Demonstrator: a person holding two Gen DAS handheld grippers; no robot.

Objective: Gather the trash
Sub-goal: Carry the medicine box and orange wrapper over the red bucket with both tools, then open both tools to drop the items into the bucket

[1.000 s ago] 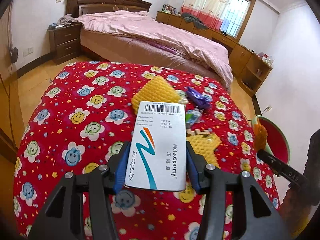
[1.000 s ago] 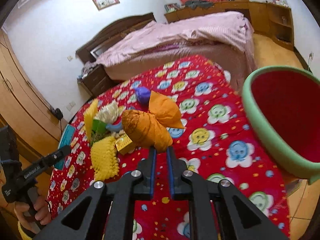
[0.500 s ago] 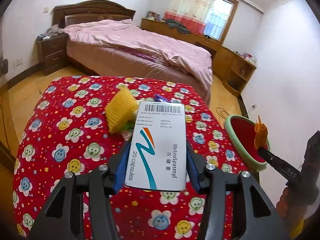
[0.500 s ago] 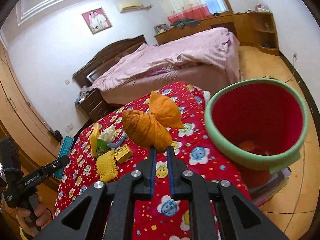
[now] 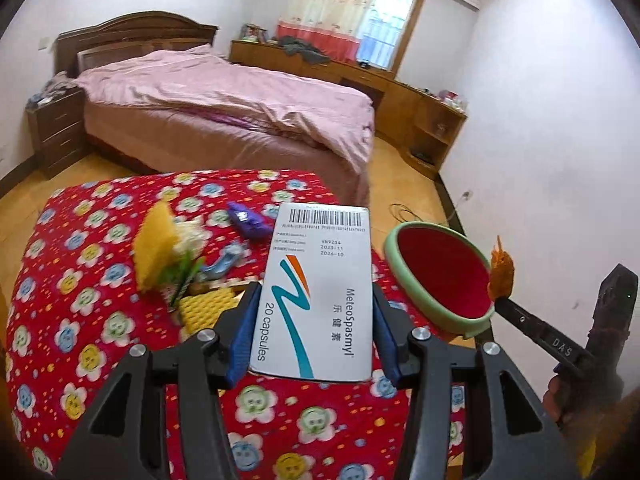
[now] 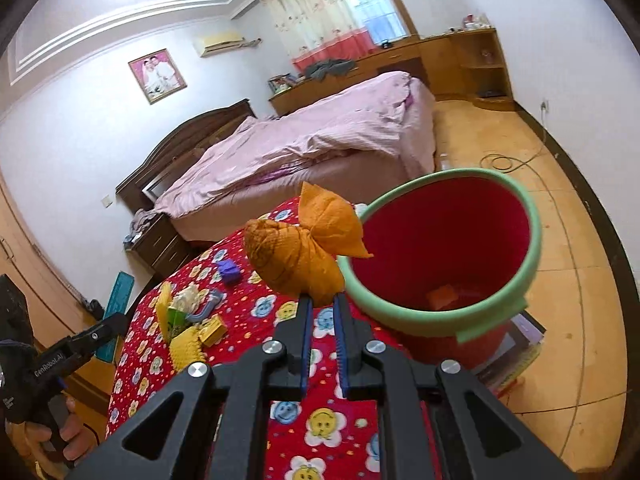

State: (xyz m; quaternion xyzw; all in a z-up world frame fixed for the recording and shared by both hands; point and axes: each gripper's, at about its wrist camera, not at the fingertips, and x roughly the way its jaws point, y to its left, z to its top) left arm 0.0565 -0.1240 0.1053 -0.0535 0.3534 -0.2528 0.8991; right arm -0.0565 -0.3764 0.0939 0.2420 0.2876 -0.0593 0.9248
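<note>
My left gripper [image 5: 316,300] is shut on a white capsule box [image 5: 318,292], held above the red smiley-print table [image 5: 80,280]. My right gripper [image 6: 322,300] is shut on a crumpled orange wrapper [image 6: 304,248], beside the near-left rim of the red bin with a green rim [image 6: 444,248]. The left wrist view has the bin [image 5: 436,280] right of the box and the right gripper [image 5: 502,300] holding the wrapper [image 5: 500,276] at its rim. A small orange item [image 6: 442,294] lies inside the bin.
On the table lie yellow foam pieces [image 6: 186,344], a purple wrapper [image 6: 229,271], a grey-blue strip [image 6: 208,306] and a small yellow box [image 6: 214,330]. A pink bed [image 5: 224,112] stands behind. Books [image 6: 524,344] lie under the bin. A cable [image 6: 504,160] lies coiled on the floor.
Both grippers rose and swung right toward the bin, each keeping its load. The bin now fills much of the right wrist view, with the wrapper at its rim.
</note>
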